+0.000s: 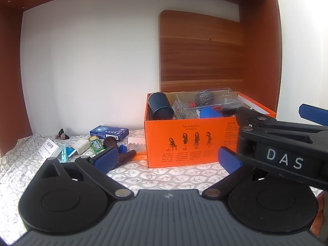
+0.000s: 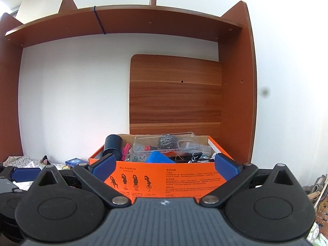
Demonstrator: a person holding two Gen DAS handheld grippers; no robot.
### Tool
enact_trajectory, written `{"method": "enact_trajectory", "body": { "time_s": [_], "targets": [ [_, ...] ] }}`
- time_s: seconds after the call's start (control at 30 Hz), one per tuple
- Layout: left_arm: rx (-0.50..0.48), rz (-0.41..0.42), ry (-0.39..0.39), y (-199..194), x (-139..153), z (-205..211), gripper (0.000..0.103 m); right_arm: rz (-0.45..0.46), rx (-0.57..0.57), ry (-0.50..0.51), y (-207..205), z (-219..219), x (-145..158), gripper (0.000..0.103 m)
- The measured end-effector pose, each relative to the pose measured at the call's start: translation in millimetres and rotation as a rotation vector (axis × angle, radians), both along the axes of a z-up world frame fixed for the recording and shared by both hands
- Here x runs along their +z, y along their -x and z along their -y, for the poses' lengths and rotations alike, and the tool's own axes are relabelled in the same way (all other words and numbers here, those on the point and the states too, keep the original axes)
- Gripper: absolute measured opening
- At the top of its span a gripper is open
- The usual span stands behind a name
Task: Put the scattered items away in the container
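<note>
Jaws of both grippers standing spread, gripping nothing. Orange box [image 2: 164, 176] sitting just ahead of right gripper [image 2: 164, 165], holding steel scourer [image 2: 167, 141] and dark cup [image 2: 112, 145]. Blue carton [image 1: 109, 132] and green packet [image 1: 96, 144] lying ahead-left of left gripper [image 1: 166, 157], outside the box.

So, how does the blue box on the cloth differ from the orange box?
The blue box is small, flat and closed; the orange box is much larger, taller and open at the top. The blue box lies among scattered items to the left, while the orange box already holds things, such as a dark cylindrical cup and a steel scourer. Both are printed cardboard boxes resting on the patterned cloth.
</note>
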State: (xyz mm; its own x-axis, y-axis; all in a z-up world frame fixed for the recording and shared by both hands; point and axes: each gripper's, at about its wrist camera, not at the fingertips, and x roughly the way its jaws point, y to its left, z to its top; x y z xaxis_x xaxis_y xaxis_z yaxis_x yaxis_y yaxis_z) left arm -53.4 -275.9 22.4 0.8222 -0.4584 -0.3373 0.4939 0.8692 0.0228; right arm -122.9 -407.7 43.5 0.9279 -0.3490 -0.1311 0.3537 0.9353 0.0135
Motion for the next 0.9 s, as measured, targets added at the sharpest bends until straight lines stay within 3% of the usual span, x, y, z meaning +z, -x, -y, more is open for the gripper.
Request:
{"method": "enact_trajectory", "body": {
  "time_s": [0.23, 0.57, 0.9],
  "targets": [
    [0.070, 0.048, -0.012, 2, -8, -1, 0.103, -0.003, -0.021, -0.029, -3, 0, -11, 0.103],
    [0.048, -0.027, -0.009, -6, -13, -12, 0.103, 0.002, -0.045, -0.036, -6, -6, -21, 0.103],
    [0.051, -0.034, -0.017, -5, -14, -12, 0.103, -0.008, -0.040, -0.051, -8, -5, -22, 0.103]
  ]
}}
